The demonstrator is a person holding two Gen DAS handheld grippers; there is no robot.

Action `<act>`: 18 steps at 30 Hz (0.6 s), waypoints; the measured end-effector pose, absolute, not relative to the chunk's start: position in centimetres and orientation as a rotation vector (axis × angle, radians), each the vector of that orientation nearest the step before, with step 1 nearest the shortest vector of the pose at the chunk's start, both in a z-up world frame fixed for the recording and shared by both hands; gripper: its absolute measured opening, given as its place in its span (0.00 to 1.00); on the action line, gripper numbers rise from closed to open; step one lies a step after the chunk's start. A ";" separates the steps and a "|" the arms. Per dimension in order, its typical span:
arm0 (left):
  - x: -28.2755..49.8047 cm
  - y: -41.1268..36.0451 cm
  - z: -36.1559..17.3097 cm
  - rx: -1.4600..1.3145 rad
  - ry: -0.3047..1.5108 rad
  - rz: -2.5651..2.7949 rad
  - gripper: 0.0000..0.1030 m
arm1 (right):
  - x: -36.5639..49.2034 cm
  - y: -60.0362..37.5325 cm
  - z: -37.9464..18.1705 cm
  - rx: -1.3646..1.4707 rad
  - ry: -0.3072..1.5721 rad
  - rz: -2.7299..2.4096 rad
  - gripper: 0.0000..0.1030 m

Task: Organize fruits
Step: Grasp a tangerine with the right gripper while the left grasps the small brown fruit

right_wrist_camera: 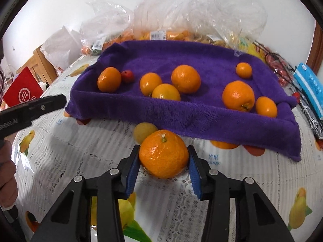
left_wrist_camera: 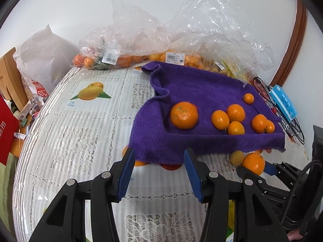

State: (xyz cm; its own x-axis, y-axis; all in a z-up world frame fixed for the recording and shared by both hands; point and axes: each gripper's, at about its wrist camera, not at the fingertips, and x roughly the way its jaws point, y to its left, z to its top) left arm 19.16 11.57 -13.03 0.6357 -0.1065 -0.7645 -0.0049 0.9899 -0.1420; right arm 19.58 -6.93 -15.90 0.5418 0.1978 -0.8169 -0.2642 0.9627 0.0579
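Note:
A purple towel [left_wrist_camera: 201,92] [right_wrist_camera: 181,56] lies on the table with several oranges on it, the largest in the left wrist view [left_wrist_camera: 184,115]. A small red fruit [right_wrist_camera: 127,76] sits on the towel's left part. My right gripper [right_wrist_camera: 164,157] is shut on a big orange [right_wrist_camera: 164,154] [left_wrist_camera: 253,163] just in front of the towel's near edge. A small yellow-green fruit [right_wrist_camera: 145,132] [left_wrist_camera: 237,157] rests on the table beside that orange. My left gripper [left_wrist_camera: 158,167] is open and empty, at the towel's near-left corner. The right gripper also shows in the left wrist view [left_wrist_camera: 257,167].
Clear plastic bags of oranges and other fruit [left_wrist_camera: 141,46] [right_wrist_camera: 181,20] stand behind the towel against the wall. A black wire rack with a blue box [left_wrist_camera: 282,102] [right_wrist_camera: 308,84] is at the right. A red bag [right_wrist_camera: 22,90] and clutter sit off the left edge. The tablecloth [left_wrist_camera: 80,121] is lace-patterned.

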 end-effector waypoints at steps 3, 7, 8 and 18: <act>18.9 10.9 -13.5 -0.130 0.888 -0.074 0.47 | 19.0 -7.4 -15.6 -0.087 0.942 0.267 0.42; 18.8 9.4 -14.0 -0.133 0.897 -0.109 0.47 | 17.8 -9.2 -15.0 -0.085 0.920 0.242 0.42; 18.7 8.7 -14.2 -0.133 0.900 -0.121 0.47 | 17.6 -9.9 -14.8 -0.082 0.916 0.231 0.42; 18.9 2.1 -15.3 -0.080 0.920 -0.205 0.47 | 16.0 -16.6 -14.9 -0.068 0.904 0.101 0.42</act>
